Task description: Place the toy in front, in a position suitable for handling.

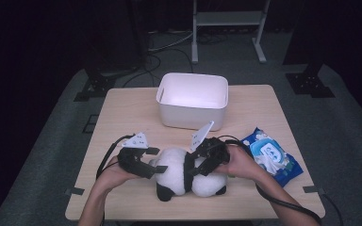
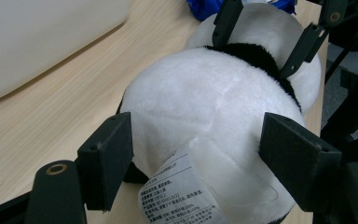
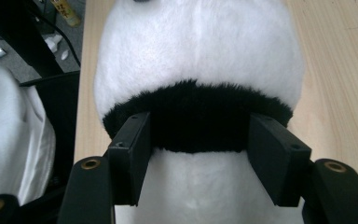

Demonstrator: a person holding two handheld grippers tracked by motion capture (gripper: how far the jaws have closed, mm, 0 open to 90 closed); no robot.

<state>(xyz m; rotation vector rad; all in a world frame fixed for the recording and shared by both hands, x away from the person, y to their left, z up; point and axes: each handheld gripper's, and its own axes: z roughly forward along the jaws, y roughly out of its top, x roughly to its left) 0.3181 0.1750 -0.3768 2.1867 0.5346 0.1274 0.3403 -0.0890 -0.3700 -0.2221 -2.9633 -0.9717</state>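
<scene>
The plush panda [image 1: 188, 175] is gripped at its rear by the left tongs [image 1: 152, 169] and at its black band by the right tongs [image 1: 199, 168]. A label [image 2: 182, 196] is seen from the left gripper view. Farther along the surface [image 1: 122, 113], a white bin [image 1: 193, 100] and wipes pack [image 1: 271, 157] are seen from above.

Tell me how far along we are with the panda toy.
Done: both grippers have closed in on the panda toy. In hand: the left gripper straddles its rear by the label, and the right gripper straddles its black band; the toy lies on the table. Left: probably lifting it into the white bin, which looks empty.
</scene>
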